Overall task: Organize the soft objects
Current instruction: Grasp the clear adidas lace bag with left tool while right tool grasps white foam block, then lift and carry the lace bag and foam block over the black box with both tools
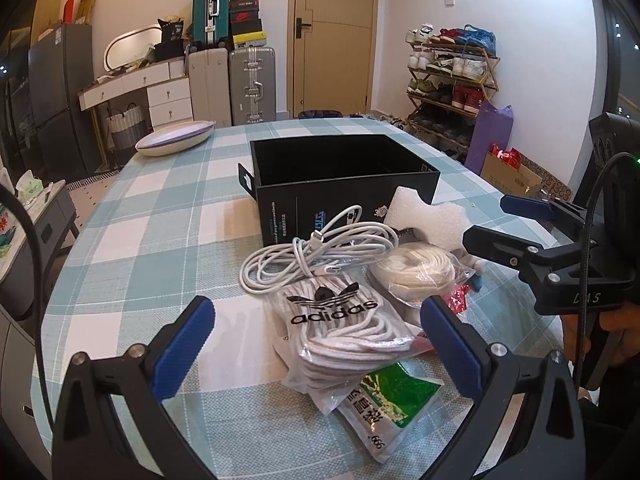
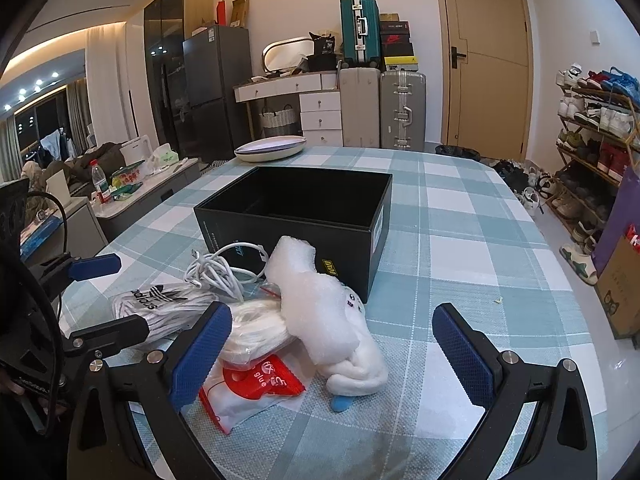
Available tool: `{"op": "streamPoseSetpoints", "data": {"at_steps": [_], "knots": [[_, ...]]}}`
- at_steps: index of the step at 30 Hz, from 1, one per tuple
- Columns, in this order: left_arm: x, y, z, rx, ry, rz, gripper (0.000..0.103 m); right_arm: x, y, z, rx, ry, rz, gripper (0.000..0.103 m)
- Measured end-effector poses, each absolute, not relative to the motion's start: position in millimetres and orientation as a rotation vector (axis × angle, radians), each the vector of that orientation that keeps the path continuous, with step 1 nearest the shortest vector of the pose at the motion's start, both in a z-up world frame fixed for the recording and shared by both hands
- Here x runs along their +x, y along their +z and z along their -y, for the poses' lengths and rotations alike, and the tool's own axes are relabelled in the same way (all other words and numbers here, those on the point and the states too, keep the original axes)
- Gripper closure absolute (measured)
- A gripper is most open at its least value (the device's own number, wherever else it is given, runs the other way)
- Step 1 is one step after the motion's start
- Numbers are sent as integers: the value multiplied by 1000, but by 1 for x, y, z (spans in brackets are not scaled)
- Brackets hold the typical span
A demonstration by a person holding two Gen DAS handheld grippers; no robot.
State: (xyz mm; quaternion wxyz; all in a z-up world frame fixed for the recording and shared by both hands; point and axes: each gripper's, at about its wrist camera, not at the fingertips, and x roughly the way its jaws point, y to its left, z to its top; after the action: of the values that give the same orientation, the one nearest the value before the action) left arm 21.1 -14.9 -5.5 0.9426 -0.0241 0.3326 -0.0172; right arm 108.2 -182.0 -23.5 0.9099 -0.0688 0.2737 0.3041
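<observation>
both grippers hang wide open and hold nothing: the left gripper (image 1: 316,344) is just over the adidas bag of laces (image 1: 340,332), and the right gripper (image 2: 332,352) is near the white foam piece (image 2: 320,304) and the red glue packet (image 2: 256,380). all the soft things sit in a pile on the checked table (image 1: 160,220), right in front of the black box (image 2: 296,216), which looks empty. i think no sorting has begun. next, a gripper should drop onto one bag, squeeze it, and lift it into the box.

I counted: 1 black box (image 2: 296,216) | 1 white cable (image 1: 320,252) | 1 foam piece (image 2: 320,308) | 4 plastic bags | 1 oval dish (image 1: 174,138)
</observation>
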Motion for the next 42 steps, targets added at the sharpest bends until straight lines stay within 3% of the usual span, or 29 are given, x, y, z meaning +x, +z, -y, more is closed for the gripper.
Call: {"op": "streamPoseSetpoints", "data": {"at_steps": [14, 18, 21, 29, 30, 38, 39, 42], "knots": [[39, -20, 7, -94, -28, -780, 4, 121, -29, 175, -149, 609, -607, 1], [40, -26, 12, -101, -66, -817, 23, 130, -33, 168, -159, 608, -644, 13], [38, -26, 13, -118, -96, -826, 45, 135, -38, 165, -156, 621, -664, 21], [34, -25, 8, -127, -92, -817, 56, 142, -43, 163, -118, 673, -700, 51], [33, -25, 8, -127, -92, -814, 58, 142, -44, 162, -121, 679, -701, 58], [29, -22, 5, -129, -99, -802, 62, 128, -35, 165, -136, 701, -643, 73], [28, -21, 5, -130, -101, -800, 62, 126, -33, 166, -139, 699, -631, 80], [25, -19, 5, -129, -108, -796, 62, 120, -27, 170, -133, 700, -608, 81]]}}
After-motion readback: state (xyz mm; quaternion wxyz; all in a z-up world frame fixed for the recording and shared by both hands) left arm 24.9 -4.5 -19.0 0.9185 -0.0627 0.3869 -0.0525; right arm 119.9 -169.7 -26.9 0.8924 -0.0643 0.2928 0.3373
